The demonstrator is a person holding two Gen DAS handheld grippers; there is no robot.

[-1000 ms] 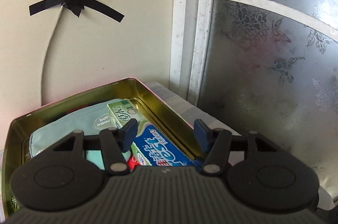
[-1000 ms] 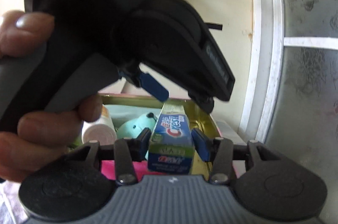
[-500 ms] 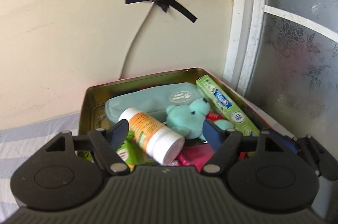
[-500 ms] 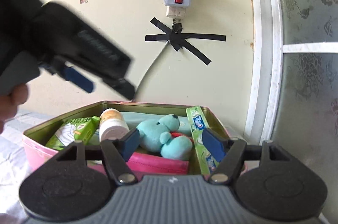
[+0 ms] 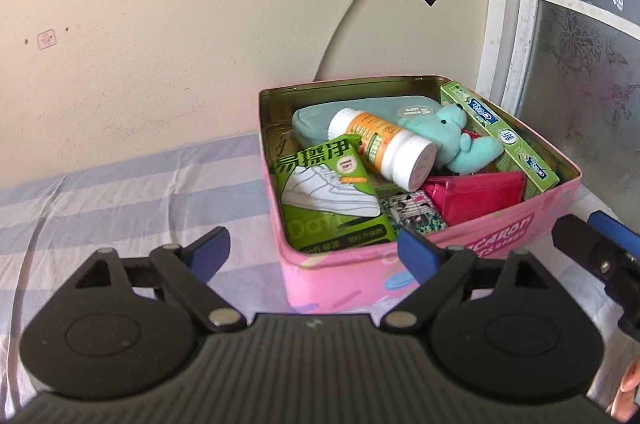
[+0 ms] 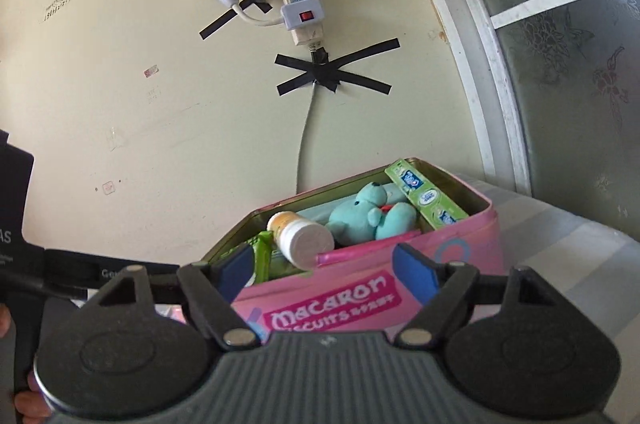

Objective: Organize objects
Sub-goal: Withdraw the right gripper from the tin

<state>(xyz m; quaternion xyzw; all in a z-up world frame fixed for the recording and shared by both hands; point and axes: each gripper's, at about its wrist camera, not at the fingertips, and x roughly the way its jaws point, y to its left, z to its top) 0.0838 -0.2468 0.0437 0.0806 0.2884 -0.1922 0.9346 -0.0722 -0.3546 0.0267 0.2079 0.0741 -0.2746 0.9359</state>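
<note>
Sitting right of centre in the left wrist view, the pink tin (image 5: pixel 460 248) holds a green packet (image 5: pixel 332 200), a pill bottle (image 5: pixel 384 148), a teal bear (image 5: pixel 452 140) and a toothpaste box (image 5: pixel 500 136) along its right wall. Ahead of both tools, it lies nearer the left gripper (image 5: pixel 314 250), whose jaws are opening on nothing; the right gripper (image 6: pixel 324 268) likewise. Striped cloth (image 5: pixel 120 192) lies bare at left.

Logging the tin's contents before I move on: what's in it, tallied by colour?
Green: 2, shoe-wipes pack, toothpaste box
Teal: 2, pouch, plush bear
Pink: 1, wallet
White and orange: 1, bottle
Patterned: 1, small item
Total: 7
</note>
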